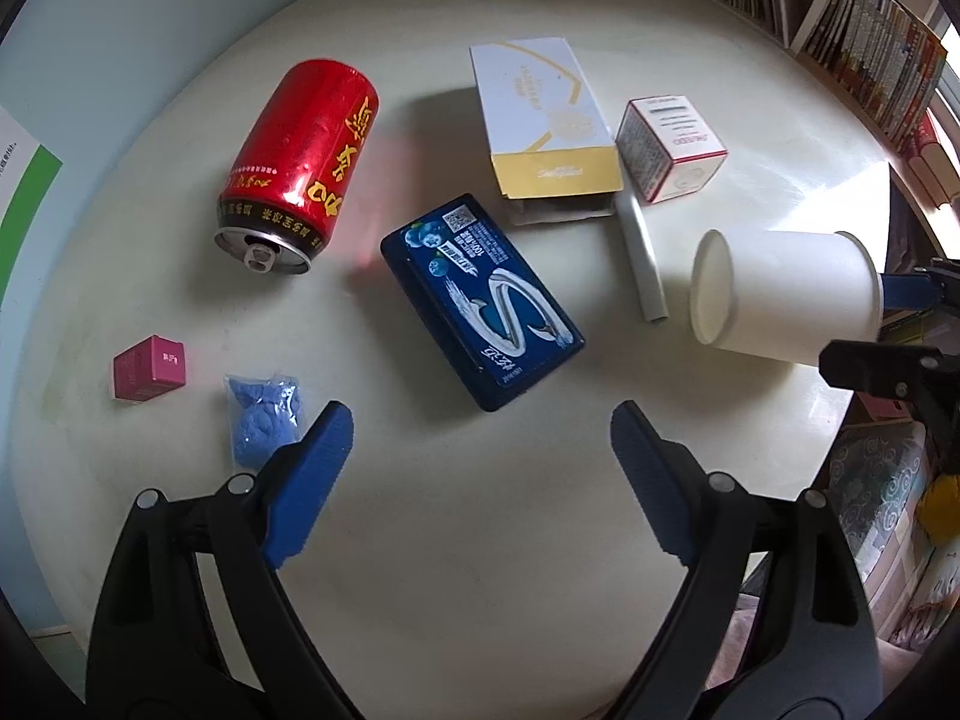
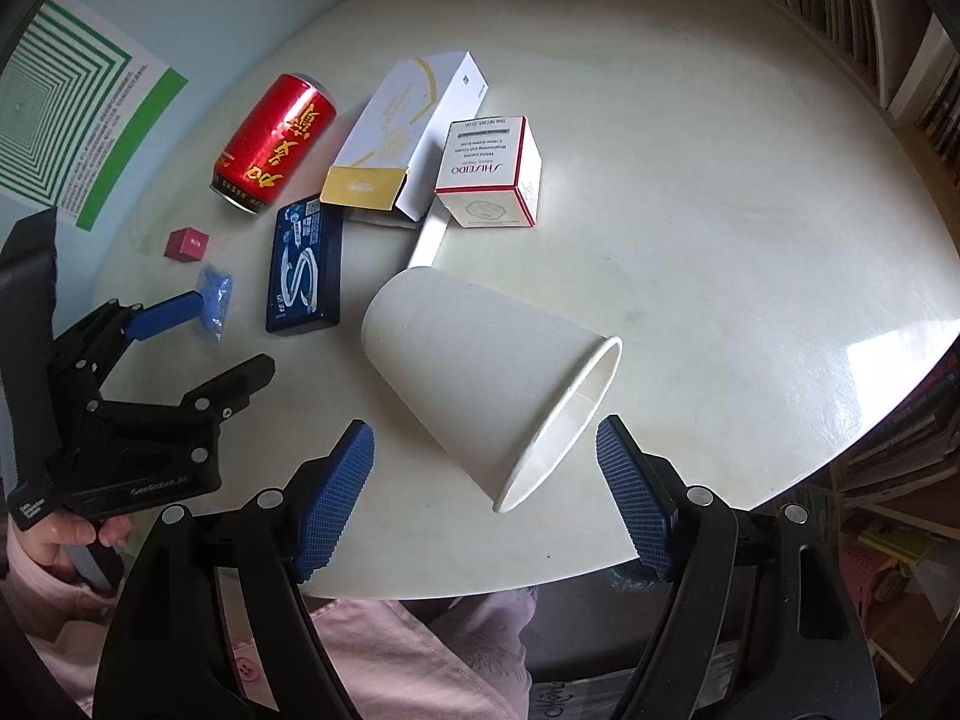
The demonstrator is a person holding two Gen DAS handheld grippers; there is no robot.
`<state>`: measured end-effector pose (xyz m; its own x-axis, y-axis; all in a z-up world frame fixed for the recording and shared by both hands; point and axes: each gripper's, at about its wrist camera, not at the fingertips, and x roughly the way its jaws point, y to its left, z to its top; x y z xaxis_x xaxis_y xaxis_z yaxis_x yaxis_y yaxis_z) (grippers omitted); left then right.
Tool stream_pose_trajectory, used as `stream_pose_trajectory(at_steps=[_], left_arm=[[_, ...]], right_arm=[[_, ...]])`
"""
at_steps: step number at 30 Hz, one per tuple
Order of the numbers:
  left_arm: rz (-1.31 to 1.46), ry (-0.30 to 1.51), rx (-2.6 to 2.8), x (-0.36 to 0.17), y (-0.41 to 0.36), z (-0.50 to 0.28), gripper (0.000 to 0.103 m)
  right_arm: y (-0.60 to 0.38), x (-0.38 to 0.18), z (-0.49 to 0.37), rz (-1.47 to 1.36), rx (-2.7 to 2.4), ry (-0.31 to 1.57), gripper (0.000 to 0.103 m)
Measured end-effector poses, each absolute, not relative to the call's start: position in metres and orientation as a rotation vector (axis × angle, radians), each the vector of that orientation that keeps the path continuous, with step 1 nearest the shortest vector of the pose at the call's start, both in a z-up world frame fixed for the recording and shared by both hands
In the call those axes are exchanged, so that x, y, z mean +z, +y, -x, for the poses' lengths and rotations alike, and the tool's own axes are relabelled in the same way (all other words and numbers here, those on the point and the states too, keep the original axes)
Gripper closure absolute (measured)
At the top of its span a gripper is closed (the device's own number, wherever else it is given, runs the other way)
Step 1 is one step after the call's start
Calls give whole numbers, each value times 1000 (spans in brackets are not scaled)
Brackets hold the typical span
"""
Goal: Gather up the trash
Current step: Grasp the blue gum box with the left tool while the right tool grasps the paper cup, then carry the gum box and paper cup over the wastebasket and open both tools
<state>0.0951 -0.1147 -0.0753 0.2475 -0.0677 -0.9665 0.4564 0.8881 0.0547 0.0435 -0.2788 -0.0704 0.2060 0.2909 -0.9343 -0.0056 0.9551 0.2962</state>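
Trash lies on a round cream table [image 1: 456, 540]. A white paper cup [image 2: 480, 372] lies on its side, its mouth toward my open right gripper [image 2: 483, 447], whose pads stand either side of the rim without touching. The cup also shows in the left wrist view [image 1: 780, 294]. A blue gum box [image 1: 480, 300] lies just ahead of my open, empty left gripper [image 1: 480, 426]. A red can [image 1: 300, 162] lies on its side. A blue crumpled wrapper [image 1: 264, 420] sits by the left finger.
A white-and-gold carton [image 1: 540, 114], a red-and-white Shiseido box [image 1: 666, 144], a white tube [image 1: 639, 252] and a small magenta cube [image 1: 150, 369] lie on the table. Bookshelves [image 1: 870, 60] stand at the right. The table edge [image 2: 780, 498] is near the right gripper.
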Motion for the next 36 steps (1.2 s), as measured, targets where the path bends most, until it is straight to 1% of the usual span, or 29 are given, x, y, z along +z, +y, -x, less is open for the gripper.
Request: stream_pose_trajectory(at_steps=[2,6,9,14,15,16,18,19,22,23,25,26,27,28,30,31,32,36], left_arm=[[-345,1291,-368,-79,-115,-99,17],[-326,1313,-371,-87,-120,-108,17],[-324,1320,-366,-91,-125,-115,17],[-307,1339,-355,-97,-129,-126,18],[-302,1344,-351,-99,-129,-129,17],[-299,1348,-349,-100,-129,-131,18],[-292,1353,-345,-101,-130,-136,18],[-290,1353,-345,-102,-128,-140,18],[-281,1364,-339,-106,-128,-144,25],[-272,1368,-336,-107,-128,-144,26],[-247,1377,-335,-108,-125,-153,33],[-241,1383,-341,-109,-124,-155,37],[-242,1386,-344,-111,-123,-155,39],[-247,1384,-344,-111,-122,-159,41],[-256,1351,-348,-111,-121,-161,41],[-254,1348,-350,-111,-121,-163,43],[-254,1346,-350,-110,-120,-164,48],[-237,1342,-345,-106,-113,-178,50]], right_arm=[[-279,-73,-46,-250,211,1361,30],[-280,-77,-50,-253,217,1376,30],[-281,-79,-54,-258,227,1389,34],[-283,-83,-59,-266,236,1401,35],[-283,-84,-60,-269,240,1403,37],[-284,-84,-62,-272,245,1406,38],[-283,-86,-64,-275,256,1416,48],[-283,-87,-64,-274,258,1420,50],[-282,-89,-65,-286,274,1427,58],[-282,-90,-65,-293,279,1430,65],[-282,-92,-65,-296,282,1436,70],[-282,-93,-64,-299,284,1438,76],[-282,-94,-64,-305,288,1440,84],[-283,-94,-63,-312,290,1444,87],[-283,-94,-63,-315,294,1438,88],[-283,-93,-62,-314,297,1435,88],[-283,-92,-62,-312,300,1433,89],[-281,-90,-64,-303,297,1426,90]])
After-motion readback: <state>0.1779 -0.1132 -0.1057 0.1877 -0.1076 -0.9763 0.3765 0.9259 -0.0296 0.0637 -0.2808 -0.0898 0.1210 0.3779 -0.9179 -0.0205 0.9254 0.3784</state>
